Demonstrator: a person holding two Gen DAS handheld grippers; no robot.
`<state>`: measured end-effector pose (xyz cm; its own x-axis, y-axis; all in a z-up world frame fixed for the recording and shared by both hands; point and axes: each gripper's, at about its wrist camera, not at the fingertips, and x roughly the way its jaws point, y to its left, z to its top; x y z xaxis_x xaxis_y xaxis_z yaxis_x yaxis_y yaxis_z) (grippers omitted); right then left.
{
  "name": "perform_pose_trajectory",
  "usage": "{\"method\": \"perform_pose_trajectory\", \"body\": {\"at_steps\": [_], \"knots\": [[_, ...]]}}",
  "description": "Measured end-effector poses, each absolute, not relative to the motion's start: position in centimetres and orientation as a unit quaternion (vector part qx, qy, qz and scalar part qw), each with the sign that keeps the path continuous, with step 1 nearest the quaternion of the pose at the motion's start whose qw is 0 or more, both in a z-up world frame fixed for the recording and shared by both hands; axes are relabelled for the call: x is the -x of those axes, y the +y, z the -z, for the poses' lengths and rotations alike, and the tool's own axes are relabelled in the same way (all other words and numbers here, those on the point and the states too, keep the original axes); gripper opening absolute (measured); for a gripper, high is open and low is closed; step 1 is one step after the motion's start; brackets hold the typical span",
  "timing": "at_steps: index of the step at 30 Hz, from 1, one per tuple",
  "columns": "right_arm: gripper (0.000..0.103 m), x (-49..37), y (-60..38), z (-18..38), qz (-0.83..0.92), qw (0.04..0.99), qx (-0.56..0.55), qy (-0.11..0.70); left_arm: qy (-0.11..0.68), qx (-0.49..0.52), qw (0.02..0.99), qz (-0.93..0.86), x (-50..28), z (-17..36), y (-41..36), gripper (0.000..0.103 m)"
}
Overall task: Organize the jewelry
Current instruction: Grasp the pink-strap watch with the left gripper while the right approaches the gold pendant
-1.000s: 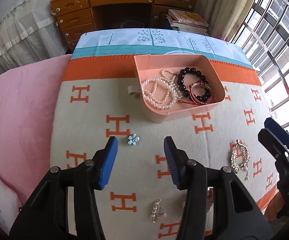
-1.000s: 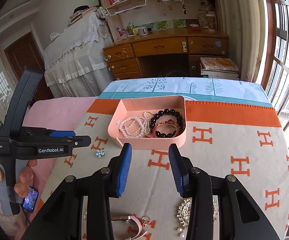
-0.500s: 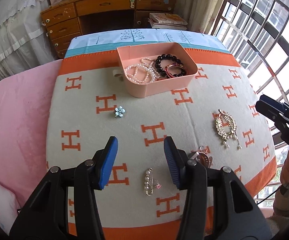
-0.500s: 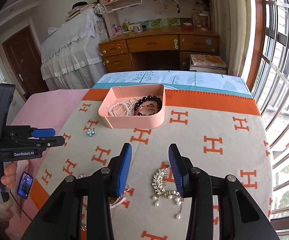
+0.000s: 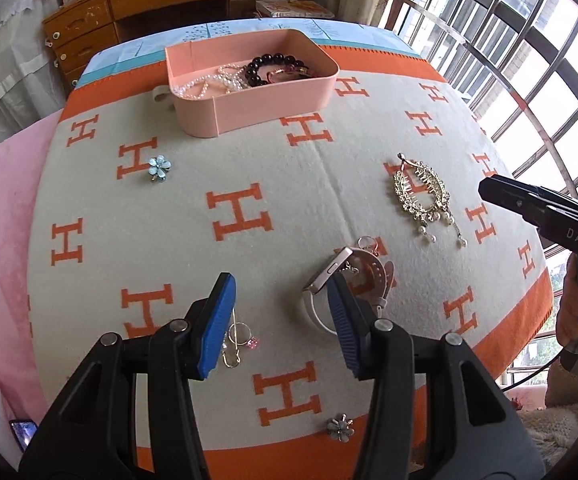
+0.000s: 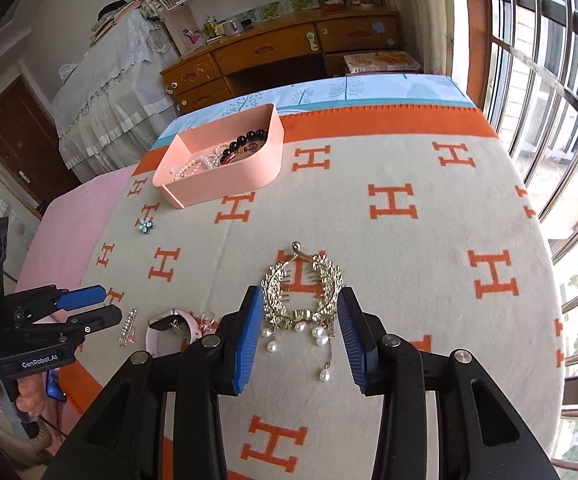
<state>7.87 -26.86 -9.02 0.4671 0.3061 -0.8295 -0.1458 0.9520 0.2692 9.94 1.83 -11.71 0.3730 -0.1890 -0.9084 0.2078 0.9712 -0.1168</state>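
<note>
A pink tray (image 5: 273,100) at the far side of the H-patterned blanket (image 5: 289,184) holds pearl strands and a black bead bracelet. My left gripper (image 5: 281,300) hangs open over the near part of the blanket with nothing between its fingers. A pink watch (image 5: 363,276) lies just beside its right finger, and a pin with a pink stone (image 5: 237,340) by its left one. My right gripper (image 6: 301,300) is open low over a gold pearl-drop hair comb (image 6: 301,315). The comb shows between the fingers and the pads do not press on it.
A blue flower clip (image 5: 159,168) lies left of centre and a grey flower clip (image 5: 341,426) near the front edge. A small ring (image 5: 367,242) sits by the watch. A pink bedspread (image 5: 1,200) lies to the left, window bars to the right, and a wooden desk (image 6: 273,48) behind.
Both grippers have drawn back from the tray toward the near edge and sunk lower. The comb has come between the right fingers, and the watch beside the left gripper.
</note>
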Motion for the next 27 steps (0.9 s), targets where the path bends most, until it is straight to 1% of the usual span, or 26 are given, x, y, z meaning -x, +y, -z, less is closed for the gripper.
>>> {"method": "perform_pose_trajectory", "body": {"at_steps": [9, 27], "knots": [[0.039, -6.3, -25.8, 12.4, -0.150, 0.832, -0.102, 0.524, 0.565, -0.020, 0.815, 0.123, -11.8, 14.6, -0.8, 0.045], [0.039, -6.2, -25.2, 13.9, -0.168, 0.822, -0.108, 0.533, 0.540, -0.060, 0.836, 0.080, -12.4, 15.8, -2.9, 0.045]]}}
